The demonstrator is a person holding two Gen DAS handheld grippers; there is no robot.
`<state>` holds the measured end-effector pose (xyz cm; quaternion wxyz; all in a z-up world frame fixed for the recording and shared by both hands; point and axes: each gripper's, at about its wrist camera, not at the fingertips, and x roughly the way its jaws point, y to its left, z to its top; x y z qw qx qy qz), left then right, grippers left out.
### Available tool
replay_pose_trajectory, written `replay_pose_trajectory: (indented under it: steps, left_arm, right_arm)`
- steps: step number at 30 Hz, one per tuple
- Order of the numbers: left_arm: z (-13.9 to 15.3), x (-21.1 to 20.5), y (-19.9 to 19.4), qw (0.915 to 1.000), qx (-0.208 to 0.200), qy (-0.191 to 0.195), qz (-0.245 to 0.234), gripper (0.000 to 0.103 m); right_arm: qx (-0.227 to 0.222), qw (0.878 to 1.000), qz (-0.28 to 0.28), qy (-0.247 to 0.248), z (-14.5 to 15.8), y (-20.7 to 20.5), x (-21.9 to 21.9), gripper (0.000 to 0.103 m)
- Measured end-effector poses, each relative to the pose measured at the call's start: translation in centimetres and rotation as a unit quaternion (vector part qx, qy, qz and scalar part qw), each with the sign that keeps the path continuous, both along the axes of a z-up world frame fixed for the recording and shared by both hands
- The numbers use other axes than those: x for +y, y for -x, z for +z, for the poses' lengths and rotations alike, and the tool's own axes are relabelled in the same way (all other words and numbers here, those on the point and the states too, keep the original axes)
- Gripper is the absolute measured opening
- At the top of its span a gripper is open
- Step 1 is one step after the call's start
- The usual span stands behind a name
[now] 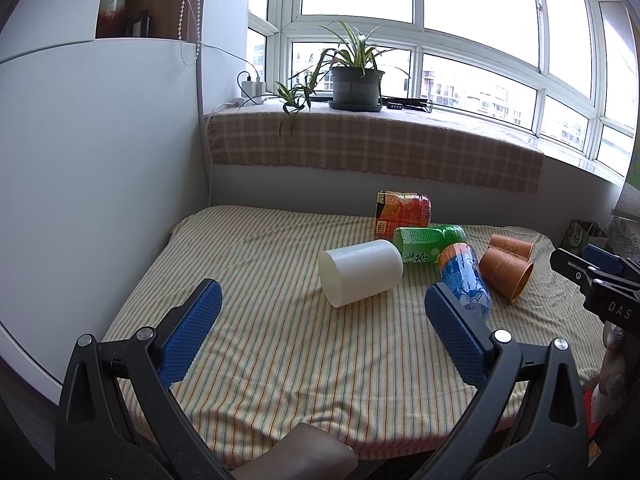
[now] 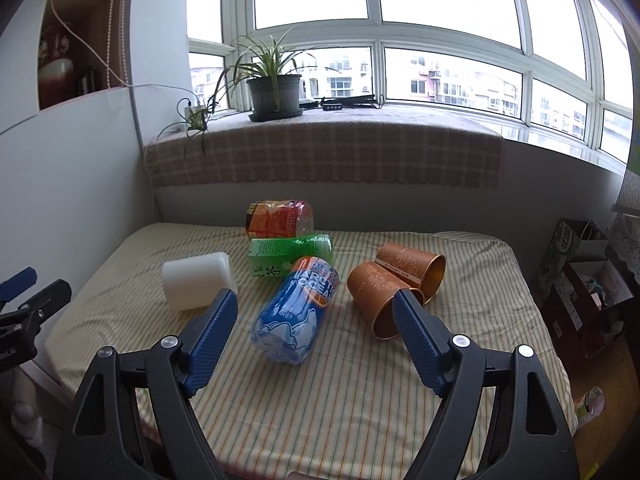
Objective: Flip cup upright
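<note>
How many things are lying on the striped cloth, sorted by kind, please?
Cups: 3, one white cup and two orange cups
Bottles: 3, blue bottle, green bottle, red bottle
Total: 6

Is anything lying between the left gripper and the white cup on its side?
Nothing visible does. The left gripper is open above bare striped cloth, and the white cup lies on its side straight ahead between the jaws' line. The blue bottle lies to the cup's right, near the right jaw, not in the path.
</note>
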<state>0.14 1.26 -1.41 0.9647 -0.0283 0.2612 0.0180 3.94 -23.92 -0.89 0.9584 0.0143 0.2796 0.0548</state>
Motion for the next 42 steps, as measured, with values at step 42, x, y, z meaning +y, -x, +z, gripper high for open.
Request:
replay_pose_trajectory:
  steps: [42]
  left_arm:
    - [-5.6,7.9,-6.4,0.9906,0.111,0.023,0.076,0.103]
  right_arm:
    - [0.244,0.860,0.353,0.275,-6.6,-30.6,12.2,0.080]
